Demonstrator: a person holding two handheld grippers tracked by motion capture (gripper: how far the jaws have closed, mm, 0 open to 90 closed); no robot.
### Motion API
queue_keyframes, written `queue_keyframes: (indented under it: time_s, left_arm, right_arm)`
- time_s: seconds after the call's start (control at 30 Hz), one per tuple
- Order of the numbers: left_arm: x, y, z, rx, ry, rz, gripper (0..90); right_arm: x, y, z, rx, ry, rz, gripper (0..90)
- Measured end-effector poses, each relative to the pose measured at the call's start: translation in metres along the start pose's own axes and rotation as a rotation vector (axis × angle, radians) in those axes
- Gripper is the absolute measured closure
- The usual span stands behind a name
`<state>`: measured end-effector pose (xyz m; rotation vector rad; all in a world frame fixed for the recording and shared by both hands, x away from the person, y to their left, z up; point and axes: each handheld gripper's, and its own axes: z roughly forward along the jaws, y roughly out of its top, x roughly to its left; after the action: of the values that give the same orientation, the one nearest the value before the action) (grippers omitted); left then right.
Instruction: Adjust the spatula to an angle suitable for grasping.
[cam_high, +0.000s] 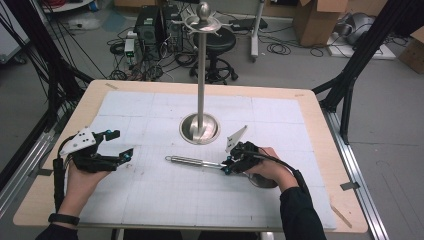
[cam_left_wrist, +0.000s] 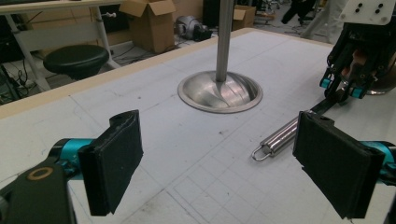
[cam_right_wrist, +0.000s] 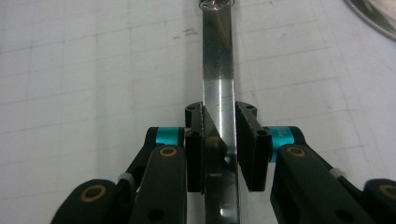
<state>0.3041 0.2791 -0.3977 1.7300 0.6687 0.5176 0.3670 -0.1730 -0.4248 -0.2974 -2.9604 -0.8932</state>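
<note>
My right gripper (cam_right_wrist: 219, 140) view shows pads clamping the long steel utensil handle (cam_high: 192, 161), lying crosswise, loop leftward; my left gripper (cam_left_wrist: 219, 163) gapes wide

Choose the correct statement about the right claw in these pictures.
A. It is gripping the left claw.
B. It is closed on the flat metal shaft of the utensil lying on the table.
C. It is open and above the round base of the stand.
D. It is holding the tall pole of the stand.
B: in the right gripper view the right claw has both pads pressed on the utensil, which lies flat on the table.
</note>
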Motion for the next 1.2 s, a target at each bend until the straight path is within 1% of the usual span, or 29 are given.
queue_keyframes:
  time_s: [0.03, 0.07, 0.13, 0.2, 0.23, 0.3, 0.37, 0.4, 0.43, 0.47, 0.53, 0.6, 0.7, 0.73, 0.8, 0.83, 0.9, 1.0, 1.13, 1.17, 1.2]
  left_arm:
    - [0.000, 0.000, 0.000, 0.000, 0.000, 0.000, 16.2]
    - [0.000, 0.000, 0.000, -0.002, 0.002, 0.000, 16.2]
    - [0.000, 0.001, -0.001, -0.003, 0.002, 0.004, 16.2]
    - [0.000, 0.001, -0.001, -0.001, 0.003, 0.006, 16.2]
    - [0.000, 0.001, -0.001, -0.003, 0.005, 0.003, 16.2]
    - [0.000, 0.001, -0.001, -0.006, 0.005, 0.005, 16.2]
    - [0.000, 0.001, -0.002, -0.006, 0.008, 0.004, 16.2]
    - [0.000, 0.001, -0.002, -0.006, 0.008, 0.004, 16.2]
    - [0.000, 0.001, -0.001, -0.006, 0.005, 0.003, 16.2]
    - [0.000, 0.001, -0.001, -0.005, 0.007, 0.003, 16.2]
    - [0.000, 0.001, -0.001, -0.006, 0.007, 0.004, 16.2]
    - [-0.001, 0.001, -0.001, -0.004, 0.005, 0.000, 16.3]
    - [0.000, 0.001, -0.001, -0.002, 0.003, 0.000, 16.3]
    - [0.000, 0.001, -0.001, -0.002, 0.005, 0.002, 16.3]
    - [0.000, 0.001, -0.001, -0.003, 0.004, 0.002, 16.3]
    - [0.000, 0.001, -0.001, -0.002, 0.004, 0.001, 16.2]
    - [-0.001, 0.001, -0.001, 0.000, 0.006, 0.002, 16.2]
    - [-0.001, 0.001, 0.000, 0.001, 0.002, 0.004, 16.2]
    - [-0.001, 0.001, 0.000, 0.004, 0.003, 0.003, 16.3]
    - [-0.001, 0.001, 0.000, 0.006, 0.002, 0.002, 16.3]
    - [-0.001, 0.001, 0.000, 0.007, 0.002, 0.006, 16.3]
  right_arm:
    - [0.000, 0.000, 0.000, -0.004, -0.001, -0.004, 75.2]
    - [0.001, 0.001, 0.001, -0.015, 0.008, 0.005, 75.3]
    - [0.002, 0.003, 0.001, -0.035, 0.013, 0.007, 75.3]
    - [0.002, 0.004, 0.001, -0.040, 0.017, 0.014, 75.3]
    - [0.004, 0.008, 0.001, -0.056, 0.019, 0.021, 75.5]
    - [0.006, 0.013, 0.003, -0.070, 0.017, 0.018, 76.0]
    - [0.008, 0.019, 0.004, -0.080, 0.031, 0.022, 77.2]
    - [0.008, 0.022, 0.005, -0.080, 0.026, 0.016, 77.3]
    - [0.010, 0.025, 0.007, -0.069, 0.032, 0.011, 77.3]
    - [0.010, 0.027, 0.009, -0.058, 0.026, 0.005, 77.3]
    - [0.011, 0.031, 0.013, -0.036, 0.028, 0.009, 77.3]
    - [0.010, 0.032, 0.015, -0.031, 0.036, 0.021, 77.1]
    - [0.008, 0.032, 0.018, -0.018, 0.028, 0.033, 76.7]
    - [0.008, 0.031, 0.018, -0.023, 0.034, 0.040, 76.6]
    - [0.008, 0.031, 0.019, -0.021, 0.030, 0.034, 76.4]
    - [0.008, 0.032, 0.019, -0.020, 0.022, 0.022, 76.2]
    - [0.010, 0.032, 0.020, -0.014, 0.005, 0.013, 75.6]
    - [0.010, 0.032, 0.023, 0.006, -0.029, -0.012, 74.5]
    - [0.011, 0.033, 0.023, 0.014, -0.051, -0.036, 74.3]
    - [0.012, 0.034, 0.024, 0.015, -0.051, -0.034, 74.1]
    - [0.013, 0.034, 0.024, 0.020, -0.055, -0.041, 73.6]
